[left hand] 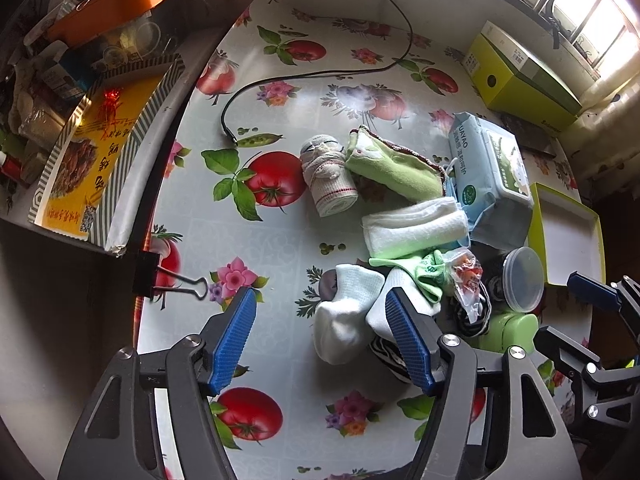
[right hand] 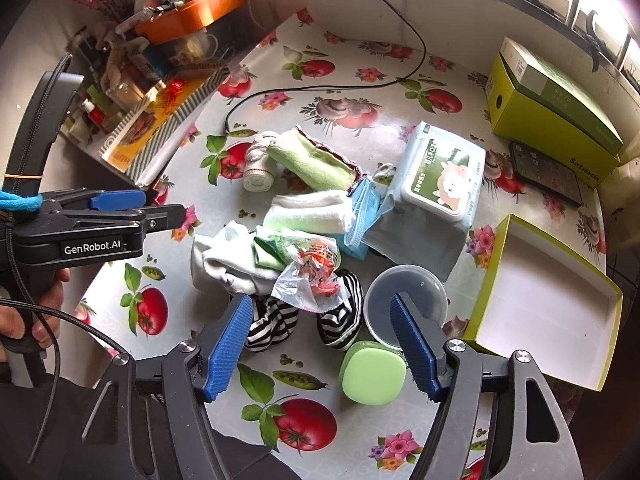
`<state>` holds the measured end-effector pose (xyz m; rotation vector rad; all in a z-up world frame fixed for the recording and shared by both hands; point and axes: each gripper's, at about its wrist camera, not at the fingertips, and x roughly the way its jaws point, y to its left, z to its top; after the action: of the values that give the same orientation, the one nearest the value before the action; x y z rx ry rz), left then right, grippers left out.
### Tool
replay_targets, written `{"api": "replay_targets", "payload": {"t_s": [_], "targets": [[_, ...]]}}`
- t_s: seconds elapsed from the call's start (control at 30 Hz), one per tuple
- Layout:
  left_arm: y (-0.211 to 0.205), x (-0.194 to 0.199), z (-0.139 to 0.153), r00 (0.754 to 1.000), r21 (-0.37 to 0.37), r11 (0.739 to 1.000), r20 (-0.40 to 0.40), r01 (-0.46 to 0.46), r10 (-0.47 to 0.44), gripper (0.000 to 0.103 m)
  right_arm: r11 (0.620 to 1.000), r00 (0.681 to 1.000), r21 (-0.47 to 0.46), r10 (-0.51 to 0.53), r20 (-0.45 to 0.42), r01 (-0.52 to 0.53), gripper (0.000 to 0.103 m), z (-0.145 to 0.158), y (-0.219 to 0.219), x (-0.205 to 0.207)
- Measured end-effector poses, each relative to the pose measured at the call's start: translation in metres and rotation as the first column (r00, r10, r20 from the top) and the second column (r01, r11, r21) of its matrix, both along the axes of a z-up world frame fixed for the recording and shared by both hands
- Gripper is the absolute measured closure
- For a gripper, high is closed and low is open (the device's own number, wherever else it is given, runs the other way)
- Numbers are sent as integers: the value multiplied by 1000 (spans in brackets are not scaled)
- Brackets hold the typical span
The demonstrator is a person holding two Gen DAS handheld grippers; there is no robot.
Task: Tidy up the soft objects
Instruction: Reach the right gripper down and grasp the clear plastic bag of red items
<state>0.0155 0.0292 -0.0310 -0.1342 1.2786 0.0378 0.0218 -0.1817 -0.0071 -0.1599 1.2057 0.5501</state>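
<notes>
A heap of soft things lies mid-table: white socks, black-and-white striped socks, a folded white towel, a green cloth, a rolled bandage and a blue face mask. My left gripper is open and empty, its fingers on either side of the white socks, above them. My right gripper is open and empty, above the striped socks. The left gripper also shows in the right wrist view.
An open green-rimmed box stands at the right. A wet-wipes pack, a round clear lid, a green case, a plastic wrapper, a green carton, a dark remote and a black cable also lie here.
</notes>
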Motion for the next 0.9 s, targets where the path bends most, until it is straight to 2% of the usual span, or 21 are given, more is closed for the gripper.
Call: {"api": "replay_targets", "payload": {"t_s": [0.33, 0.57, 0.73, 0.9], "targets": [[10, 6, -12, 1000, -47, 999, -24, -1, 0, 35, 1000, 1000, 3, 19, -24, -19, 36, -14, 15, 15], [12, 13, -19, 999, -53, 999, -42, 5, -8, 35, 1000, 998, 0, 31, -49, -31, 38, -26, 25, 26], [11, 18, -22, 999, -44, 999, -52, 12, -15, 35, 1000, 997, 1, 28, -74, -28, 45, -35, 27, 32], [12, 21, -25, 998, -43, 999, -54, 13, -15, 35, 1000, 994, 8, 22, -108, -21, 60, -45, 25, 36]]}}
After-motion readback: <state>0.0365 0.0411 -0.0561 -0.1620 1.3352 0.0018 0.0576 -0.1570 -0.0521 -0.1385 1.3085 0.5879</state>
